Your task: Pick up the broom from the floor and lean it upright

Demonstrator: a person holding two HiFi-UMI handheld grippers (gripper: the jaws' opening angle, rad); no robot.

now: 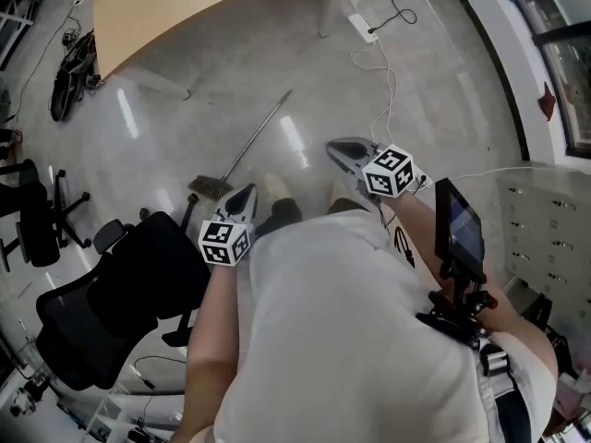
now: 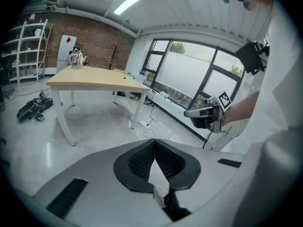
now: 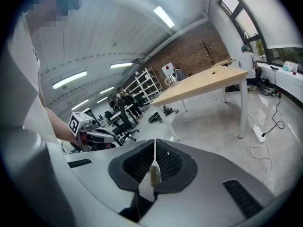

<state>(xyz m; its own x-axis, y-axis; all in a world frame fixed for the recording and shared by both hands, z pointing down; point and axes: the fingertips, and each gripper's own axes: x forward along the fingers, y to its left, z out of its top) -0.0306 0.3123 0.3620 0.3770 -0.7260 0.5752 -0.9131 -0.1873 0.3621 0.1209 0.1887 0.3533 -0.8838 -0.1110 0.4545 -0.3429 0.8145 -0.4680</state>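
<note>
Broom (image 1: 254, 137) lies flat on the grey floor (image 1: 166, 146), just beyond the person's feet, between the wooden desk (image 1: 185, 17) at the far side and the black office chair (image 1: 138, 293) at the near left. Its long axis runs diagonally: the bristle head (image 1: 211, 189) sits near and left, close to the chair, and the thin handle points far and right toward the desk. It looks light and stiff, with a smooth narrow shaft that could roll or slide between pads, and the head end is probably the heavier. A hold on the handle, one gripper nearer the head and one further up, seems soundest. The left gripper (image 1: 242, 201) and the right gripper (image 1: 346, 150) both hover above the floor with jaws pressed together and nothing between them.
</note>
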